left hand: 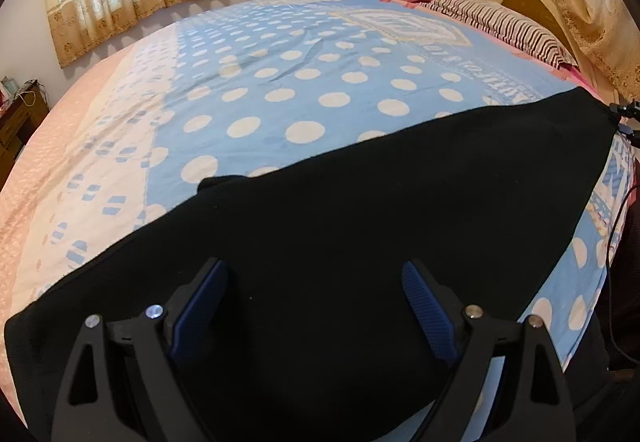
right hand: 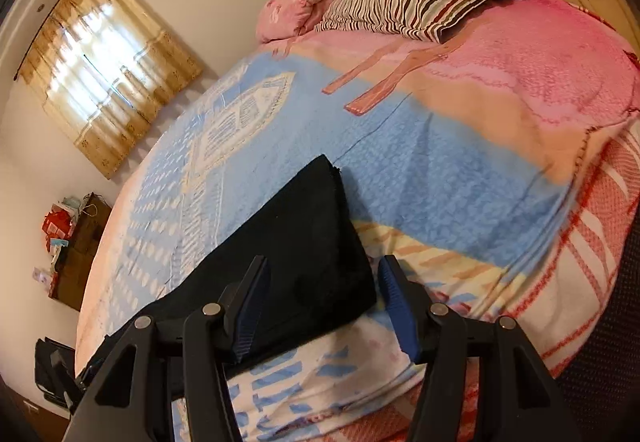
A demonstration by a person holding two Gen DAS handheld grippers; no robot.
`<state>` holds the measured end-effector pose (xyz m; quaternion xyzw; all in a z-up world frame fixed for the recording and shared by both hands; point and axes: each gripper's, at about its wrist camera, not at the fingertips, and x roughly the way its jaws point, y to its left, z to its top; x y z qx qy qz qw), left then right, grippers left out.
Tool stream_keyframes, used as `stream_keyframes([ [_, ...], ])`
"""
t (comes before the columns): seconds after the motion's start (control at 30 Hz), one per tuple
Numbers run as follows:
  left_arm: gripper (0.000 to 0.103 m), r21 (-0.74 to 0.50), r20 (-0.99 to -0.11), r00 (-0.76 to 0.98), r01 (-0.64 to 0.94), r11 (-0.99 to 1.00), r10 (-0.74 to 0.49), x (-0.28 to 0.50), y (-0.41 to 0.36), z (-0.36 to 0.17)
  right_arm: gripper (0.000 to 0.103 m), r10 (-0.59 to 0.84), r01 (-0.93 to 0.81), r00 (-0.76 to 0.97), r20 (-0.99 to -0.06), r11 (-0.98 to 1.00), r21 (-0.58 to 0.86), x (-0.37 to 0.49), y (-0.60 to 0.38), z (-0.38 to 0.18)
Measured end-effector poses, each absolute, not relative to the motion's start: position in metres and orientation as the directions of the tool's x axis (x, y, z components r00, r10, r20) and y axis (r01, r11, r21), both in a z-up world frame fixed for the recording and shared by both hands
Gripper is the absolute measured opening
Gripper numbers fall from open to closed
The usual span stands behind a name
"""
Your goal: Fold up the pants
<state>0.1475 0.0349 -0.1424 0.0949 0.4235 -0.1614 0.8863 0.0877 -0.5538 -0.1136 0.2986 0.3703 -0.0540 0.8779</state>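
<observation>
The black pants (left hand: 360, 226) lie flat on the bed's blue polka-dot blanket (left hand: 280, 82), near the bed's near edge, already doubled into one long strip as far as can be told. Long axis runs left-right across the near side of the bed, w/ one short end far right, close to the striped pillow (left hand: 500, 22), and the other end low left. The left gripper (left hand: 316, 306) hangs over the wide left portion, jaws spread wide w/ nothing btwn them; dark cloth fills the view under the pads, but contact can't be told. The right gripper (right hand: 320, 302) is at the opposite short end, which in the right wrist view (right hand: 304, 242) runs away toward the far side; jaws about half apart, straddling the strip's near corner, not pinching it, so released too. Each hand thus sits at its own end of the strip, the right one nearer a clean edge. Judgement: the next fold likely brings one short end along the long axis to the other, so both sets of tongs need to bite corners first.
</observation>
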Motion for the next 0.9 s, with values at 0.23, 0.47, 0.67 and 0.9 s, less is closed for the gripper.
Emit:
stream_keyframes([
  [0.23, 0.092, -0.012, -0.776, 0.586, 0.356, 0.934, -0.233, 0.146, 0.04, -0.141, 0.018, 0.131, 0.351, 0.712, -0.69, 0.785, 0.51, 0.093, -0.564, -0.119],
  [0.47, 0.092, -0.04, -0.759, 0.593, 0.369, 0.929, -0.268, 0.14, 0.041, -0.133, 0.014, 0.12, 0.284, 0.77, -0.626, 0.814, 0.506, 0.081, -0.534, -0.086],
  [0.67, 0.092, -0.059, -0.739, 0.601, 0.392, 0.918, -0.304, 0.135, 0.037, -0.125, 0.014, 0.152, 0.127, 0.81, -0.566, 0.897, 0.423, 0.087, -0.463, -0.037],
  [0.9, 0.092, -0.085, -0.724, 0.599, 0.415, 0.906, -0.342, 0.13, 0.034, -0.12, 0.014, 0.282, -0.116, 0.763, -0.582, 0.945, 0.305, 0.107, -0.348, -0.023],
])
